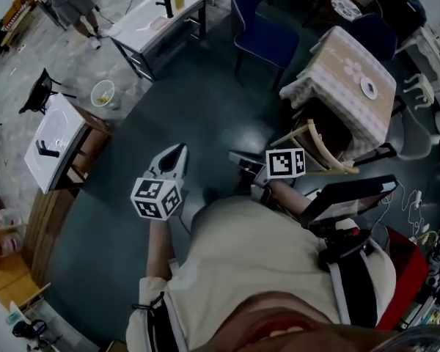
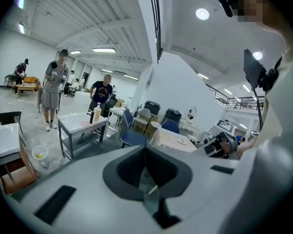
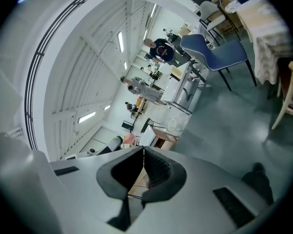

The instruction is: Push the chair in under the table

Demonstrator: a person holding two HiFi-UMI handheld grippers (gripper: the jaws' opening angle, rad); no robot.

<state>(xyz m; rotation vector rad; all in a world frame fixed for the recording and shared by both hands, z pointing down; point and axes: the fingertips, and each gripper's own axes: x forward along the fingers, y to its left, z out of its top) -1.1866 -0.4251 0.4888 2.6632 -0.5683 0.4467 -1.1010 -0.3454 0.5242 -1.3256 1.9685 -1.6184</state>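
A light wooden chair (image 1: pixel 324 149) stands pulled out on the near side of the table with the beige patterned cloth (image 1: pixel 350 75). In the head view both grippers hang over the dark floor, left of the chair and apart from it. My left gripper (image 1: pixel 177 152) is shut with nothing in it, its marker cube below it. My right gripper (image 1: pixel 237 157) is shut and empty too, nearer the chair. The right gripper view shows the chair's wooden leg (image 3: pixel 289 99) and the cloth (image 3: pixel 264 30) at the right edge. The left gripper view shows the table (image 2: pixel 167 139) far off.
A blue chair (image 1: pixel 260 28) stands beyond the table. White tables (image 1: pixel 156 18) (image 1: pixel 53 144) line the left side, with a bowl (image 1: pixel 103 92) between them. A person (image 1: pixel 72 2) stands at the far left. A small plate (image 1: pixel 369 88) lies on the cloth.
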